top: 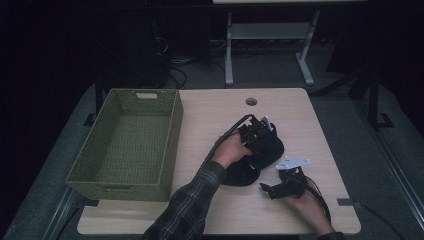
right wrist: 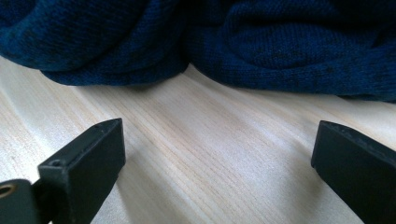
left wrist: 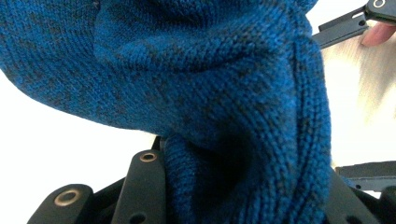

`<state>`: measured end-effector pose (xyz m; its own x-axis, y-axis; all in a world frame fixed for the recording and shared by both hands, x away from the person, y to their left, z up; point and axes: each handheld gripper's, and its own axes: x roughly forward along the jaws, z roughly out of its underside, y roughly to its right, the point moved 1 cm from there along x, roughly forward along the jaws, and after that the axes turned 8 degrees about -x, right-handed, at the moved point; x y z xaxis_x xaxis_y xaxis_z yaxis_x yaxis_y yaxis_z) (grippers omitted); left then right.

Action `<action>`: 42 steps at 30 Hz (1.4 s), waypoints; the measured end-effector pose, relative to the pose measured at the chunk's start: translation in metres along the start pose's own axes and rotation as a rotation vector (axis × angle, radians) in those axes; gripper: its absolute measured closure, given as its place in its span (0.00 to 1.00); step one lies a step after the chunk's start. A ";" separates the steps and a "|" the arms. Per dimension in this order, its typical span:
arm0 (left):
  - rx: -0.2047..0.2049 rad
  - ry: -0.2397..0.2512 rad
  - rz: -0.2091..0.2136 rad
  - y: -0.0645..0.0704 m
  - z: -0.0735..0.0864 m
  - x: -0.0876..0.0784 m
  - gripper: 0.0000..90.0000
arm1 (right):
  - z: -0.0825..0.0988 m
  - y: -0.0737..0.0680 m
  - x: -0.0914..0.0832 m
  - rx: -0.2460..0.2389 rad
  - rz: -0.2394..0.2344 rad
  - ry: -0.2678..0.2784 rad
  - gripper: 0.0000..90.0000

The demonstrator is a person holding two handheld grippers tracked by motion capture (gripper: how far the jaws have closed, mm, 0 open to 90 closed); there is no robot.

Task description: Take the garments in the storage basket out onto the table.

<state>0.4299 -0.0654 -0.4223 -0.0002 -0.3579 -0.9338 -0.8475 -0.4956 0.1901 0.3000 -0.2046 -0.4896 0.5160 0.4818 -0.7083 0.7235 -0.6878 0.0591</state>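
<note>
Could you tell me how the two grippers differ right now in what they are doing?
The left gripper sits on the blue knitted cloth, with a fold bunched between its jaws; the right gripper has nothing between its jaws. The left's jaws are narrower; the right's stand wide apart, low over the bare table. Both are hand-held.

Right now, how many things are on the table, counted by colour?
Blue: 1, the knitted garment, bunched between the left tongs.
Green: 1, the woven basket, nothing in it.
Black: 2, the left tongs and the right tongs, which stand open over bare table.
Total: 4
</note>
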 end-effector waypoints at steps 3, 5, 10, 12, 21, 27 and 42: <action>0.001 0.004 -0.001 0.000 0.000 -0.001 0.66 | 0.000 0.000 0.000 0.000 0.000 0.000 0.03; 0.003 0.012 -0.013 0.001 0.000 -0.004 0.60 | 0.000 0.000 0.000 0.000 0.001 0.000 0.03; 0.004 0.048 -0.030 0.002 0.002 -0.018 0.41 | 0.000 0.000 0.000 -0.003 0.001 0.002 0.03; 0.004 0.073 -0.044 0.003 0.003 -0.025 0.35 | 0.000 0.000 0.000 -0.002 0.000 0.001 0.03; 0.016 0.167 -0.079 0.004 0.011 -0.062 0.26 | 0.000 0.000 0.000 0.000 -0.001 0.000 0.03; 0.032 0.208 -0.098 0.007 0.025 -0.084 0.33 | 0.000 0.000 0.000 0.001 -0.001 -0.001 0.03; -0.029 0.220 -0.091 0.002 0.073 -0.113 0.98 | 0.000 0.000 0.000 -0.001 0.000 -0.001 0.03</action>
<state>0.3891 0.0320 -0.3381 0.1945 -0.4730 -0.8593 -0.8228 -0.5555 0.1196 0.3000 -0.2047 -0.4897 0.5157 0.4810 -0.7090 0.7238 -0.6874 0.0602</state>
